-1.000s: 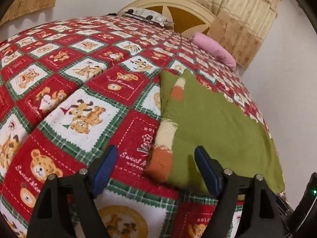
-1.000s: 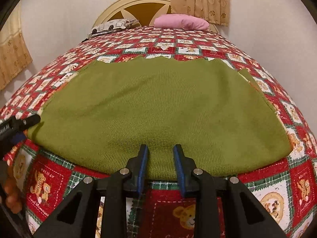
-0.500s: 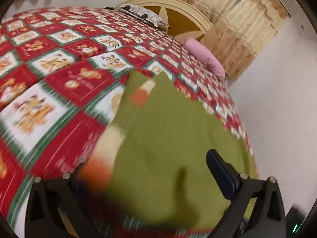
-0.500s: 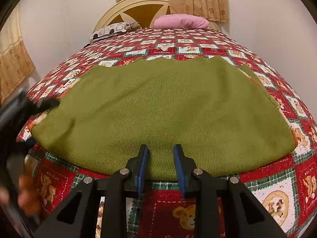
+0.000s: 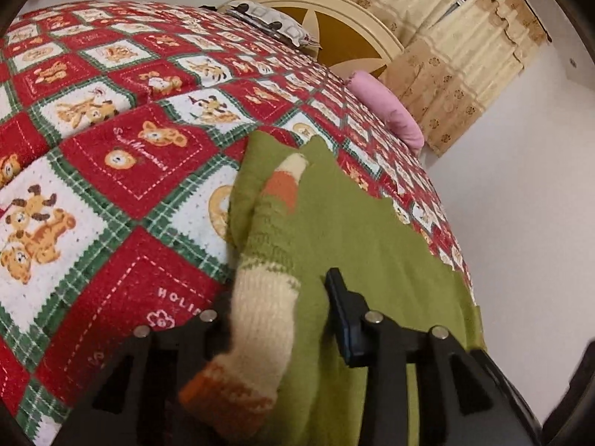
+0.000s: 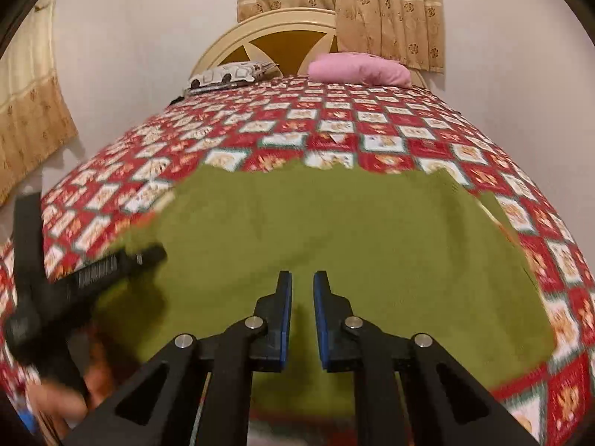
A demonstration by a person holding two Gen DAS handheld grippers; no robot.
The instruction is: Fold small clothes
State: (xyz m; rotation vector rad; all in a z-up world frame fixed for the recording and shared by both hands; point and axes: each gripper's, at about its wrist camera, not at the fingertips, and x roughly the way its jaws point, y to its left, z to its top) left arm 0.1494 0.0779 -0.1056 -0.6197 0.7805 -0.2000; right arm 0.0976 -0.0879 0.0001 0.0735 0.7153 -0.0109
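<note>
A small green knitted sweater (image 6: 334, 230) lies flat on the patchwork bedspread (image 6: 334, 119). Its striped sleeve (image 5: 267, 297), cream and orange at the cuff, lies along the left edge. My left gripper (image 5: 275, 297) is open, its jaws set either side of the sleeve's cream band; the left finger is mostly hidden behind the sleeve. It also shows in the right wrist view (image 6: 111, 264) at the sweater's left edge. My right gripper (image 6: 302, 290) is over the sweater's near part, jaws narrowly apart with nothing between them.
A pink pillow (image 6: 359, 68) and a patterned pillow (image 6: 230, 74) lie at the round cream headboard (image 6: 279, 33). Curtains (image 6: 372, 11) hang behind. A white wall (image 5: 528, 204) runs close along the bed's right side.
My left gripper has moved forward onto the sweater's left edge, so the sleeve now lies between its jaws. My right gripper has moved forward from the hem to over the sweater.
</note>
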